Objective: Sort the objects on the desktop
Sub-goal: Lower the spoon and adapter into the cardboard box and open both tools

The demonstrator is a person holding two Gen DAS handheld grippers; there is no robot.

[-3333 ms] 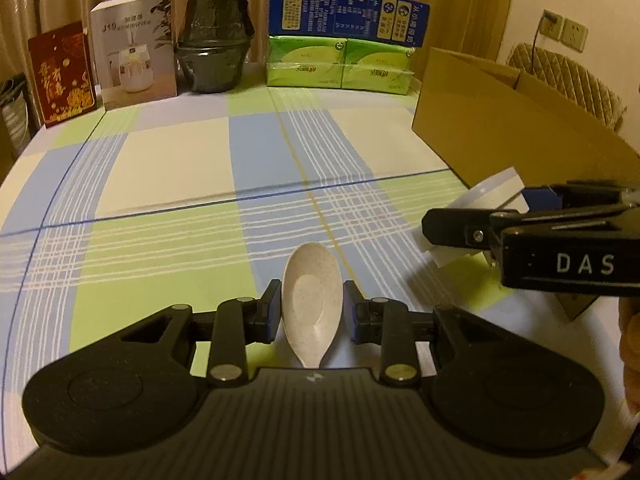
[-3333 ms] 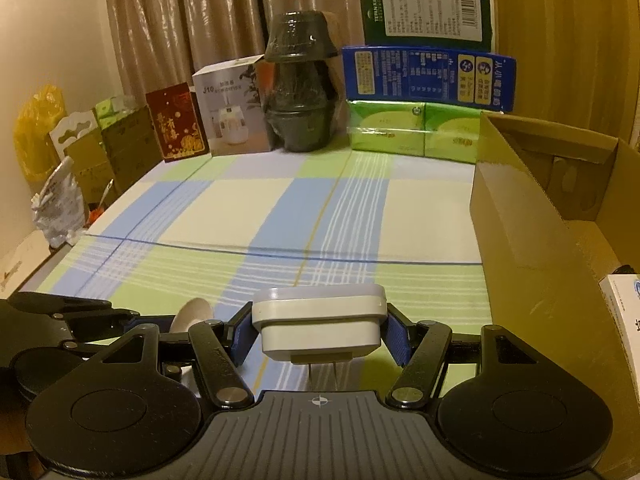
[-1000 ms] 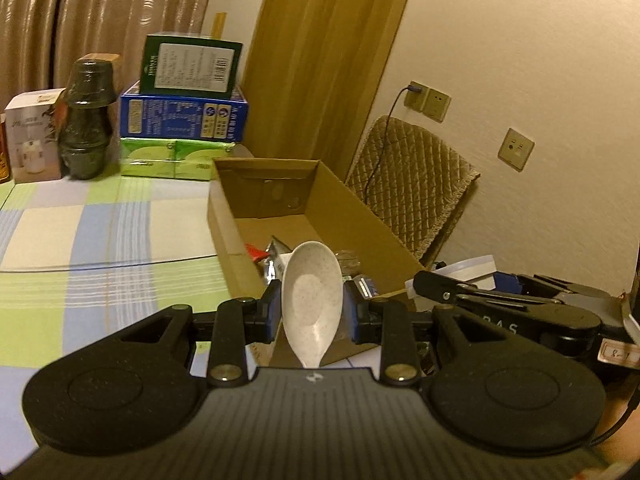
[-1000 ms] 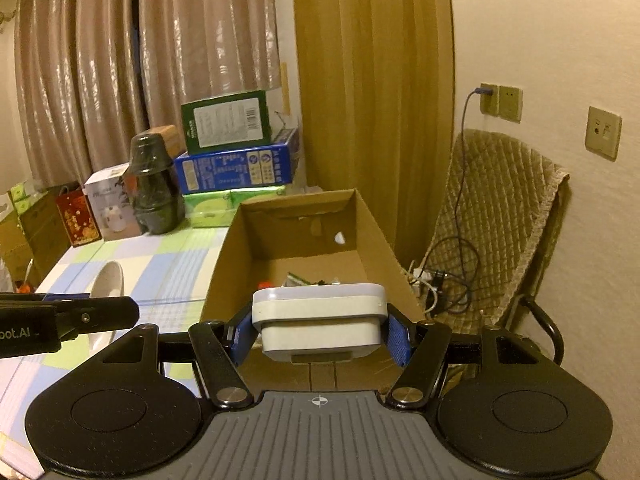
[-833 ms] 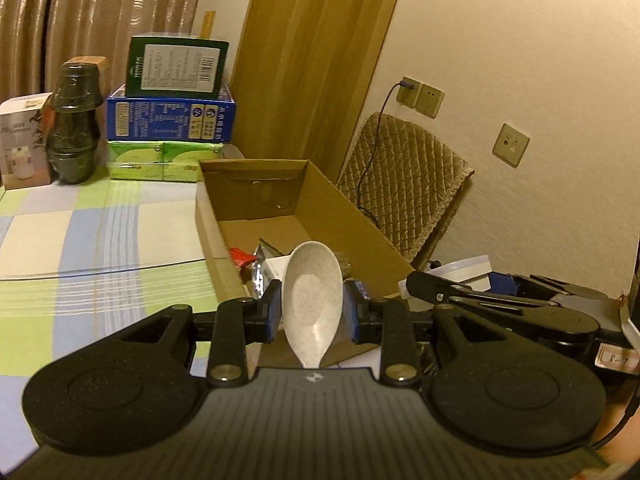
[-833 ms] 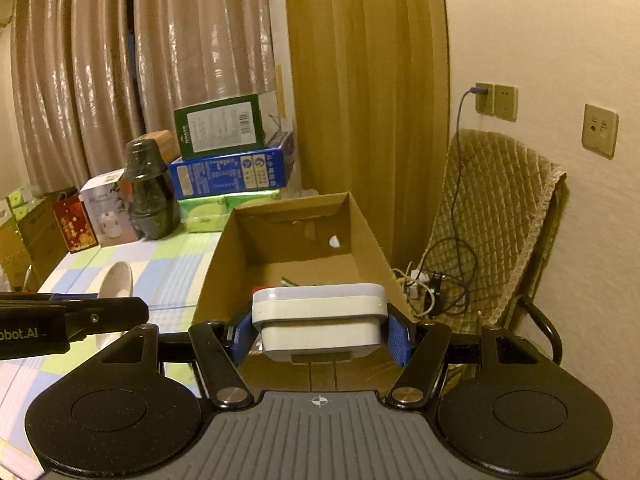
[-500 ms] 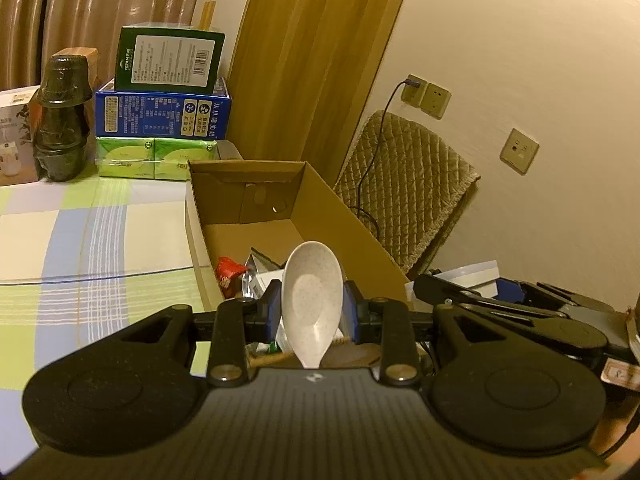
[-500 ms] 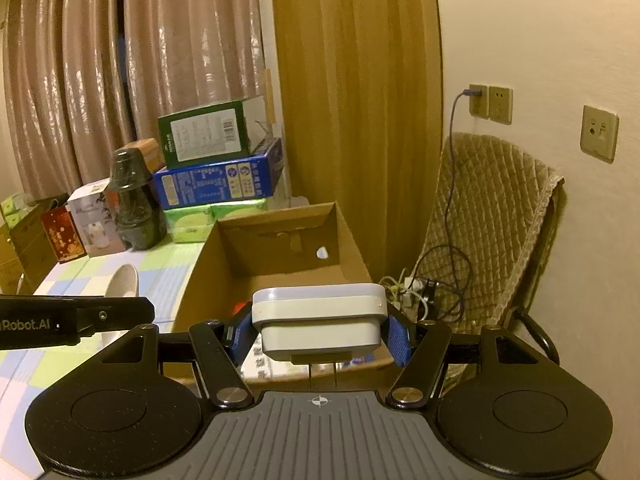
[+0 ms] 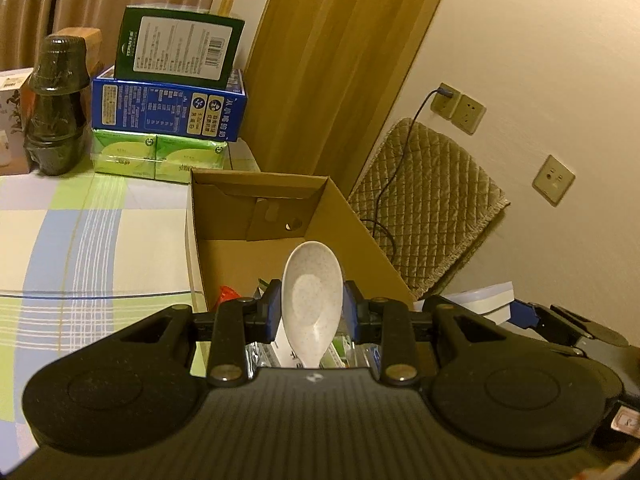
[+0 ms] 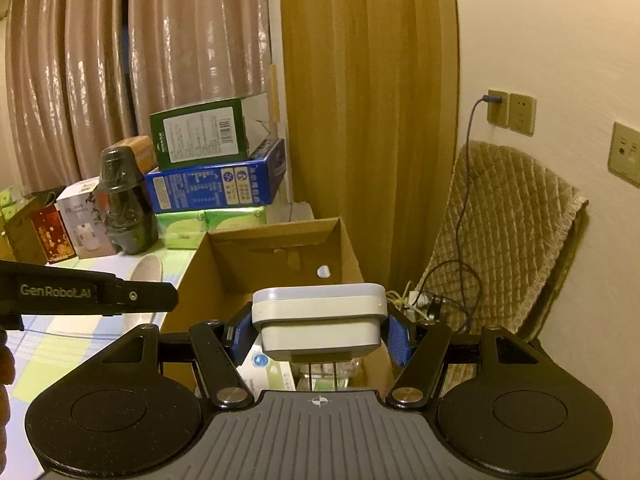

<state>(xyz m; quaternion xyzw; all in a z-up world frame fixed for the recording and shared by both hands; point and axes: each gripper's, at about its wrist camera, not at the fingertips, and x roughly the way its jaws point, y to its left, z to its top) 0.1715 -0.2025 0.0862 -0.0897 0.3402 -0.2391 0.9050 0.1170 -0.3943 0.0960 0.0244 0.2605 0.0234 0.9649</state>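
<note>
The left gripper [image 9: 312, 312], jaws clamped on a spoon [image 9: 313, 300], and the right gripper [image 10: 320, 336], jaws gripping a white plug [image 10: 319, 322], both hang over the box [image 9: 224, 216] at 12 o'clock, apparently poised to drop them in.

"GenRobot.AI" reads in pale letters along the side of the left hand-held gripper [image 10: 152, 294]; print on the stacked boxes beyond stays illegible.
</note>
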